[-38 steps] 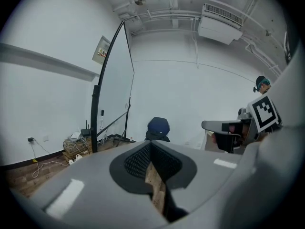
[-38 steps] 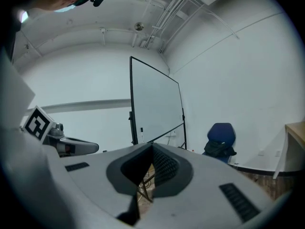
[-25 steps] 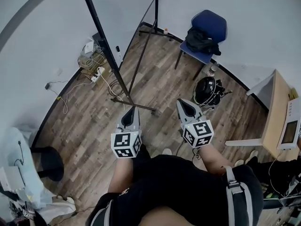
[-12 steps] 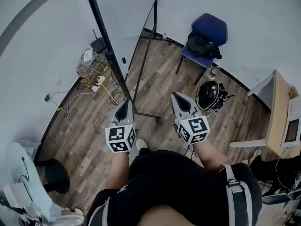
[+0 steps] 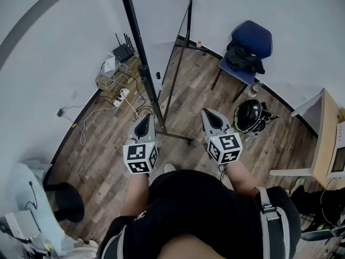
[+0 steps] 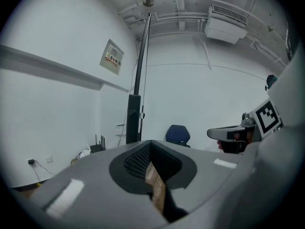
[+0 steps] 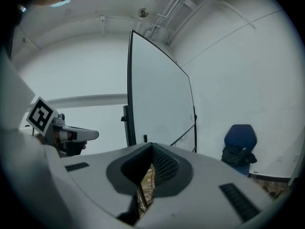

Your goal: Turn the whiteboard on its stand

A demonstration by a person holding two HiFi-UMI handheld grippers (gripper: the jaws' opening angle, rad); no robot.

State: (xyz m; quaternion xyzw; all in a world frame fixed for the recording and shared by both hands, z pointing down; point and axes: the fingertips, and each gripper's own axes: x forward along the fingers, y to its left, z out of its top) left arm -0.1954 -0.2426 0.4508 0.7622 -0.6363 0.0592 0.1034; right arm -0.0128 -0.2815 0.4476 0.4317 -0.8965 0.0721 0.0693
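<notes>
The whiteboard (image 5: 161,15) stands on a black stand, and in the head view I look down along its tall frame post (image 5: 141,58) to the foot bar (image 5: 175,137) on the wood floor. My left gripper (image 5: 143,124) hovers just left of that post, shut and empty. My right gripper (image 5: 213,117) hovers to the right of the foot bar, also shut with nothing in it. In the right gripper view the white panel (image 7: 159,104) rises straight ahead. In the left gripper view I see only the post (image 6: 135,113), edge-on. Neither gripper touches the board.
A blue chair (image 5: 250,45) with dark clothing on it stands by the far wall, and a black helmet (image 5: 249,115) lies on the floor near it. A router and cables (image 5: 121,58) lie at the left wall. A wooden table (image 5: 329,139) is at the right, a black stool (image 5: 67,201) at the lower left.
The person has stepped closer: the stand's post and foot bar now sit further right and nearer the grippers. Both grippers stay shut and level in front of the body.
</notes>
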